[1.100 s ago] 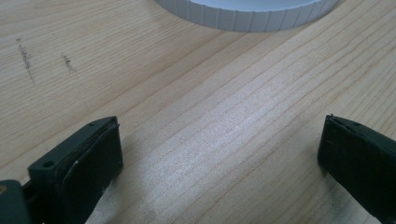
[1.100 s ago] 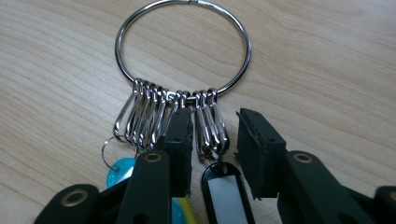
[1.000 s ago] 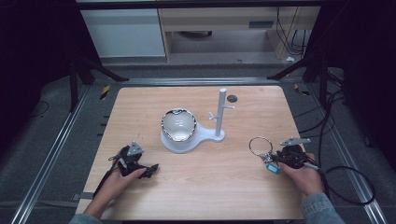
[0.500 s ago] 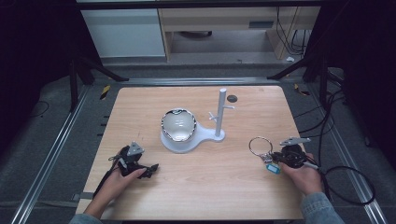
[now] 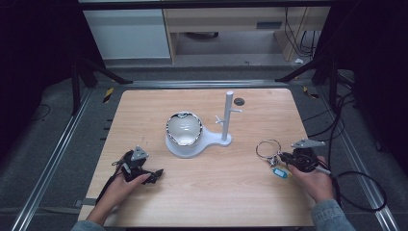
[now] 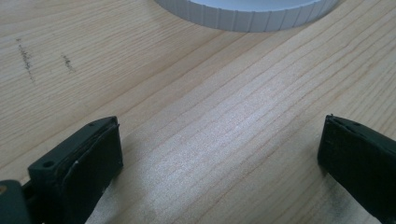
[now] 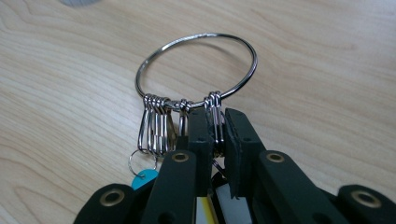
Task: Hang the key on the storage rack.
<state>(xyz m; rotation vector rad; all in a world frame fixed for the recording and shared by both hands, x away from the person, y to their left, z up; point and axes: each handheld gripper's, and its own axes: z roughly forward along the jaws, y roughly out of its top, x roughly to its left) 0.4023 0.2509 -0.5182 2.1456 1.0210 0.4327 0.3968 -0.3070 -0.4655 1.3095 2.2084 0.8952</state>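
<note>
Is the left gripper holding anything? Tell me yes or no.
No: in the left gripper view the left gripper stands wide open with bare table between its jaws.

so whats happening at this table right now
A person holds a gripper in each hand at a wooden table. The right gripper is shut on a key ring with clips and a blue tag. The left gripper is open, low over bare wood. A white stand with a round bowl sits mid-table.
</note>
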